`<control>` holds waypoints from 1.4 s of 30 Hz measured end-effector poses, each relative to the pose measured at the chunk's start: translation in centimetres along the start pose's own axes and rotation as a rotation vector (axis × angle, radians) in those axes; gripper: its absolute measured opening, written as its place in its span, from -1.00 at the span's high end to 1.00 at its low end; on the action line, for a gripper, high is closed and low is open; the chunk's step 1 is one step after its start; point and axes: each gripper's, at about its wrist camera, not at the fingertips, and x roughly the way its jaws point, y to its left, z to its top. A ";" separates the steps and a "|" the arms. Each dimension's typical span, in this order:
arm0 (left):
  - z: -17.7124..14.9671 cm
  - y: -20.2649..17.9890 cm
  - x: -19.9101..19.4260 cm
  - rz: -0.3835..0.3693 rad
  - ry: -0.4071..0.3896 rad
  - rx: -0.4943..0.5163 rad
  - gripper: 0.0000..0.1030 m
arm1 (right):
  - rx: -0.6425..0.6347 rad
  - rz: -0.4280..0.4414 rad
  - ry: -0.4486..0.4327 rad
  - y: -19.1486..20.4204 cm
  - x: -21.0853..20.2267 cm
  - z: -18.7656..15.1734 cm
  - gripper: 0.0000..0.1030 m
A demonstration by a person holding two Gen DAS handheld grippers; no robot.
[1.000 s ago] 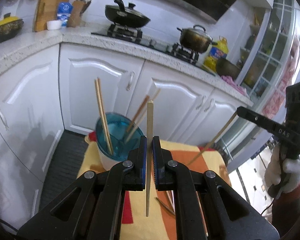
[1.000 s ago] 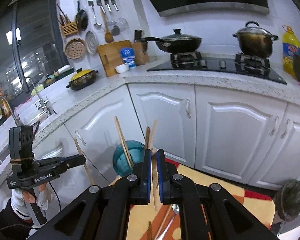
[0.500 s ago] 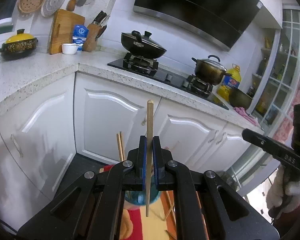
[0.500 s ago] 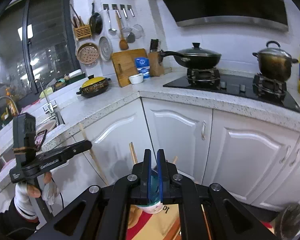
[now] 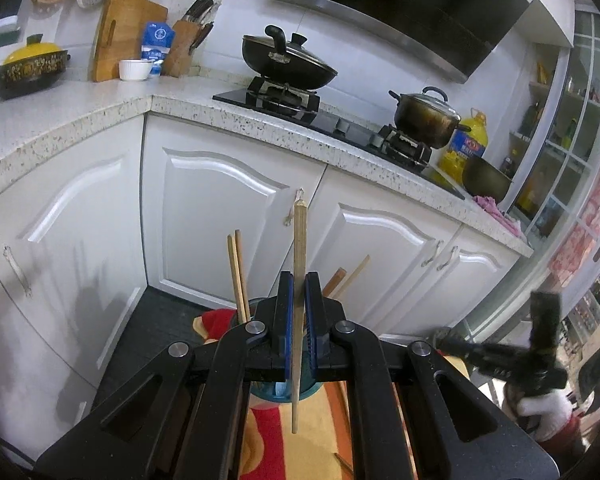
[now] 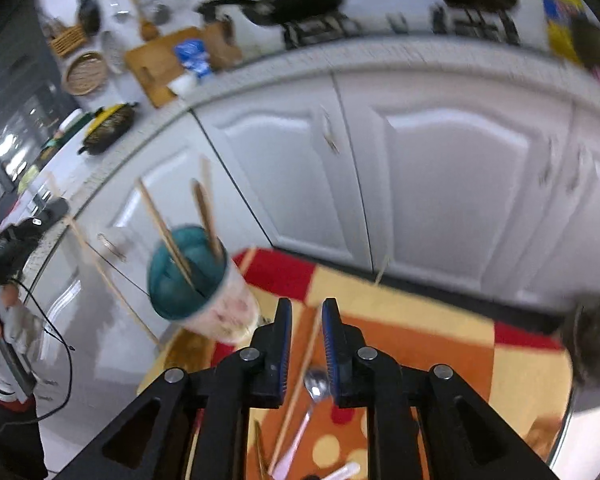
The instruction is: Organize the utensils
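Holding several chopsticks (image 6: 168,240), blue-lined cup (image 6: 204,300), on patterned cloth (image 6: 420,320)

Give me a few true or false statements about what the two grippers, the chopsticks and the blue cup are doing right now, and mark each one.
1. The left gripper is shut on a chopstick. True.
2. The blue cup has no utensils in it. False: several chopsticks stand in it.
3. The right gripper holds a spoon. False: its jaws are opening with nothing pinched; the spoon lies on the cloth below.
4. A loose chopstick lies on the orange and yellow cloth beside the spoon. True.
5. The cup lies tipped over on the cloth. False: it stands upright.
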 end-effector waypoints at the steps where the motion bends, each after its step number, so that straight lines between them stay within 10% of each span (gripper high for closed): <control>1: 0.0 -0.1 0.0 0.005 -0.001 0.004 0.92 | 0.027 0.002 0.015 -0.8 0.5 -0.8 0.50; 10: 0.2 -0.1 1.2 0.026 0.003 0.000 0.92 | 0.060 0.033 0.194 -2.0 7.2 -6.5 0.50; 24: 1.7 1.0 1.5 0.065 -0.024 -0.020 0.92 | -0.024 0.079 0.241 -3.8 14.0 -7.3 0.48; 30: 2.2 1.3 2.2 0.078 -0.029 -0.032 0.92 | -0.026 0.099 0.248 -3.5 13.2 -7.3 0.93; 42: 3.8 0.9 1.2 0.083 -0.079 -0.013 0.92 | -0.076 0.077 0.068 -1.7 4.5 -3.6 0.95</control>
